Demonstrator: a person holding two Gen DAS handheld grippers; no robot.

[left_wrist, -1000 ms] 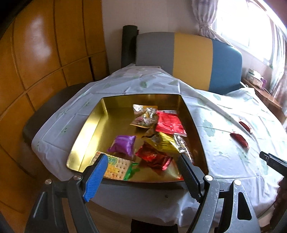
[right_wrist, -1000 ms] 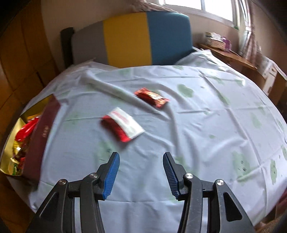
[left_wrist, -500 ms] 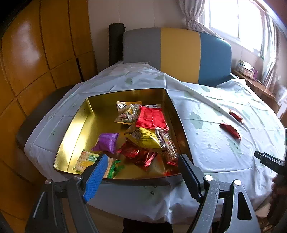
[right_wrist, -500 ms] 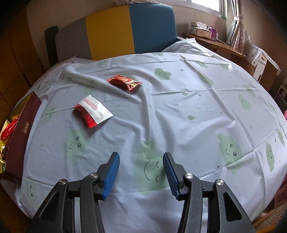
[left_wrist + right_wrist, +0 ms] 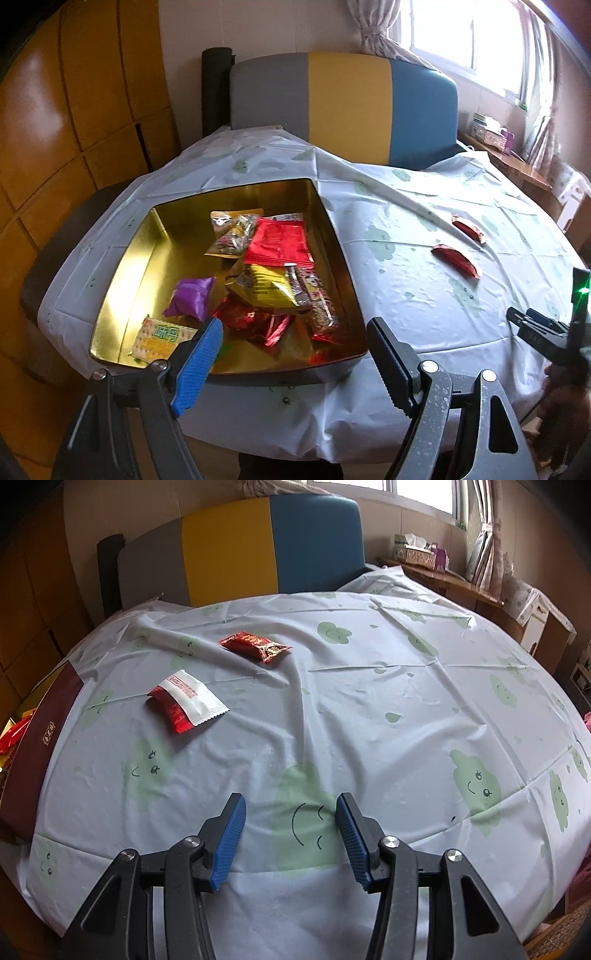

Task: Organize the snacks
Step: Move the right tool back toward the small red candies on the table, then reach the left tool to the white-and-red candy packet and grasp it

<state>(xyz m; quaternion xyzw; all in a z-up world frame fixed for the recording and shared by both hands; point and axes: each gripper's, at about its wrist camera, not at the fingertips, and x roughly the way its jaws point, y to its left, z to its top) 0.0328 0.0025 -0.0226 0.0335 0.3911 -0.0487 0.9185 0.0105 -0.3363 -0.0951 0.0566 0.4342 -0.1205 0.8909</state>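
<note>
Left gripper (image 5: 295, 356): black plastic frame w/ triangular cutouts, silver screws at the pivots, ribbed pads, one blue, the other showing dark. Right gripper (image 5: 290, 836): same black build, silver screws, both ribbed pads blue. In left wrist view it carries a lit green LED.

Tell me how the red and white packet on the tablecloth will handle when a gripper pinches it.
The red and white packet looks like thin, puffy film, so it will probably crumple and feel light. Its glossy wrap may slip between the fingers. Lying flat on the wrinkled tablecloth, it seems likelier to slide than roll.
</note>
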